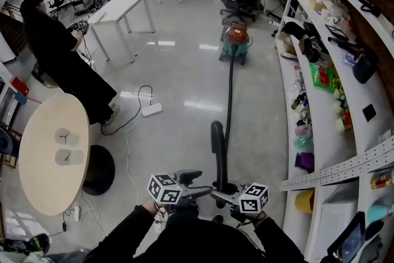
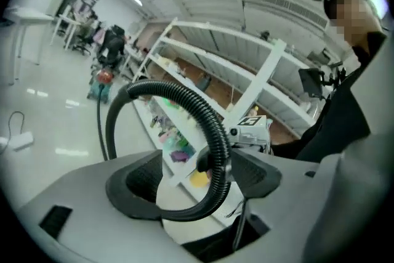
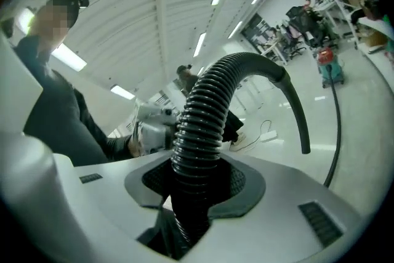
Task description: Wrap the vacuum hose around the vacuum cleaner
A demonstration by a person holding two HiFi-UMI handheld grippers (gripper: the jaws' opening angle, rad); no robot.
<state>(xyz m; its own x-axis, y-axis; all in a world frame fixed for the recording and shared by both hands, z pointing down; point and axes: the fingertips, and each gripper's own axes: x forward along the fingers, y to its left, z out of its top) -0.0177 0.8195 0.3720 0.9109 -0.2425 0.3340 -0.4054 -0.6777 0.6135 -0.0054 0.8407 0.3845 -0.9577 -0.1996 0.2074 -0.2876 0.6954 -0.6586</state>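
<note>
The red and teal vacuum cleaner (image 1: 236,41) stands far off on the glossy floor; it also shows small in the left gripper view (image 2: 101,84) and the right gripper view (image 3: 328,64). Its black ribbed hose (image 1: 229,95) runs back to me and arches up in a loop just ahead of both grippers. My right gripper (image 3: 197,178) is shut on the hose (image 3: 203,114), both pads pressing it. My left gripper (image 2: 194,178) faces the right one and is open; the hose (image 2: 203,111) curves through its wide gap, close to the right-hand jaw. In the head view the left gripper (image 1: 196,186) and right gripper (image 1: 226,193) sit close together.
Long white shelving (image 1: 332,108) full of goods lines the right side. A round table (image 1: 52,157) stands at the left, with a person in black (image 1: 61,64) behind it. A white power strip with cable (image 1: 151,109) lies on the floor. White desks (image 1: 123,9) and office chairs are farther back.
</note>
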